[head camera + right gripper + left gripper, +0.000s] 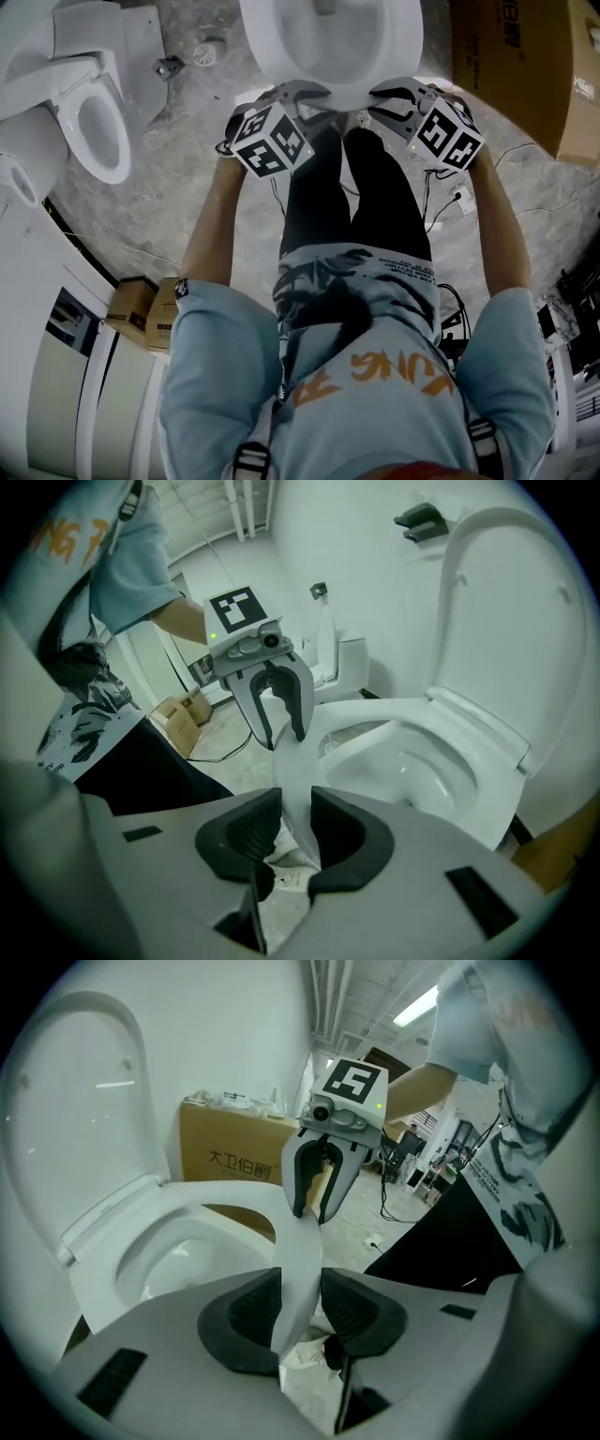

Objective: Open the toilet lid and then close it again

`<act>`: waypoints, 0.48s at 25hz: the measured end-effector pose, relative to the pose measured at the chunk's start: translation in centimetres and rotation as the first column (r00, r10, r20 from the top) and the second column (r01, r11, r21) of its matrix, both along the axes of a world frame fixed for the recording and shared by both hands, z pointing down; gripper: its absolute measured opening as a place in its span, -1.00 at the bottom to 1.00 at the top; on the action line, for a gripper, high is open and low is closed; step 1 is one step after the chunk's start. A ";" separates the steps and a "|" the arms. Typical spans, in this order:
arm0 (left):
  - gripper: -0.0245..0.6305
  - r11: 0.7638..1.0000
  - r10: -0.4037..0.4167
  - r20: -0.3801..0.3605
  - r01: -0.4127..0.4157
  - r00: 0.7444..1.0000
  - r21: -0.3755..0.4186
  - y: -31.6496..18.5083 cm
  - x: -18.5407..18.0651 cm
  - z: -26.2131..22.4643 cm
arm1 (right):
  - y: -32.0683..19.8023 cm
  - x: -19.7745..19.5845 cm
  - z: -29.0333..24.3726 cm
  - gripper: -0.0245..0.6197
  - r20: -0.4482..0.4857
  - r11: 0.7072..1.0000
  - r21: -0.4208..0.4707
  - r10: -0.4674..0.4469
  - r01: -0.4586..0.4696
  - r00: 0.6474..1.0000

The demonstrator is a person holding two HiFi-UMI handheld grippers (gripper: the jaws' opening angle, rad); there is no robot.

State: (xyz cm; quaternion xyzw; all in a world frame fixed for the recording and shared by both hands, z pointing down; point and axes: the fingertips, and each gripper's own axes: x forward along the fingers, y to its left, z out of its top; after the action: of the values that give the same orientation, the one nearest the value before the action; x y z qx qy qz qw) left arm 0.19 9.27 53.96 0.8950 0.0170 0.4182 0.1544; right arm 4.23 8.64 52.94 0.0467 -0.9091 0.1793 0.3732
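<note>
The white toilet (328,37) stands just in front of the person's legs. Its lid (84,1119) (511,611) stands upright at the back, and the bowl (178,1260) is uncovered. The seat ring (300,1251) (295,771) runs around the bowl, and its front edge passes between both pairs of jaws. My left gripper (302,91) (300,1302) is shut on the front edge left of centre. My right gripper (394,94) (295,827) is shut on it right of centre. Each gripper faces the other across the rim.
A second toilet (94,122) stands at the left. A large cardboard box (525,66) sits at the right of the bowl, and small boxes (141,309) lie at the lower left. Cables (455,197) trail on the floor at the right.
</note>
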 end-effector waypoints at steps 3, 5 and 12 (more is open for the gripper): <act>-0.48 1.000 0.006 0.044 -0.004 0.999 -0.029 1.0 0.0 2.9 | 0.8 -0.1 2.9 -0.61 -0.006 0.997 -0.064 0.043 -0.044 0.999; -0.50 0.998 -0.024 0.055 0.027 0.998 -0.056 1.5 0.0 4.6 | 1.2 0.0 4.7 -0.64 -0.014 0.992 -0.098 0.076 -0.077 0.997; -0.77 0.962 -0.235 0.075 0.243 0.969 -0.127 1.2 -0.4 9.9 | 1.6 0.2 10.2 -0.84 -0.059 0.961 -0.161 0.218 -0.225 0.974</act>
State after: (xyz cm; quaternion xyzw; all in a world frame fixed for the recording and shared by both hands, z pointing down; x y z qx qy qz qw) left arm -0.21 10.44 63.88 0.8650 -0.0674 0.4209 0.2647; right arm 4.45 10.19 63.16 0.1205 -0.8721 0.2944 0.3719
